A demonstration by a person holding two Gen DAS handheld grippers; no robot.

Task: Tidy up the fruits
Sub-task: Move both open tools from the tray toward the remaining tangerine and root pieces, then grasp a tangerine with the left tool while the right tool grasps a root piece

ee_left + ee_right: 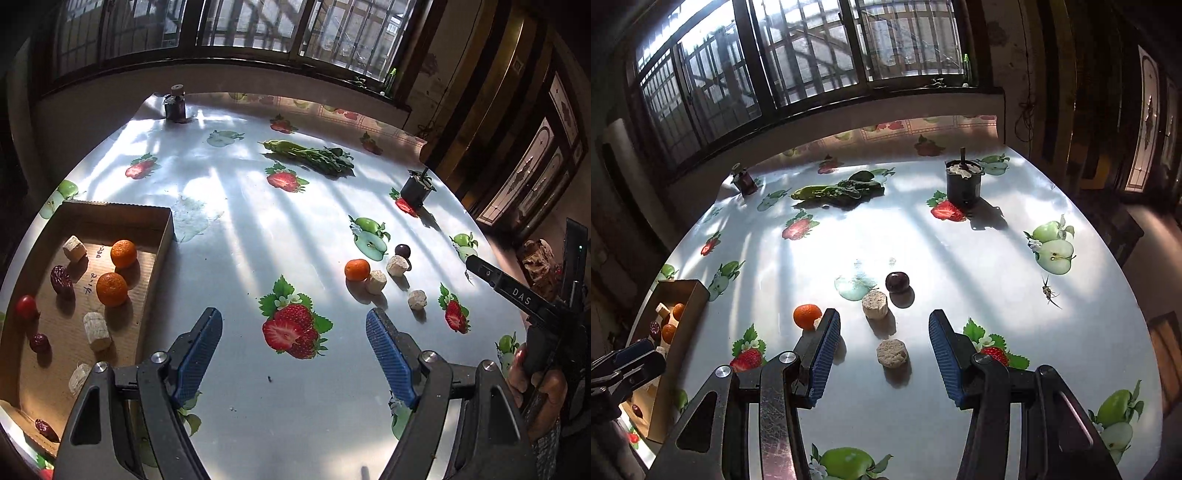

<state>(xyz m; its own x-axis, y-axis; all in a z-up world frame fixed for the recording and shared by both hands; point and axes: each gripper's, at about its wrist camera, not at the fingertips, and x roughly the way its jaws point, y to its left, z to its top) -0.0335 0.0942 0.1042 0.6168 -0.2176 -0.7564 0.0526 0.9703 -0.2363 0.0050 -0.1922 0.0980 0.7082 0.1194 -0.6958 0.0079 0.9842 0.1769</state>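
One word — "DAS" — marks the right tongs (517,291); box (110,218) scrawl perhaps illegible.

black grippers (294,326), blue ribbed pads (824,356), silver screws, maybe knit sleeve (546,446).

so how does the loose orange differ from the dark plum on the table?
The orange is bright orange with a dull, pebbled skin; the plum is dark purple and glossy. The orange sits nearer the cardboard box, the plum farther right. Both are small, round, and lie loose on the table.
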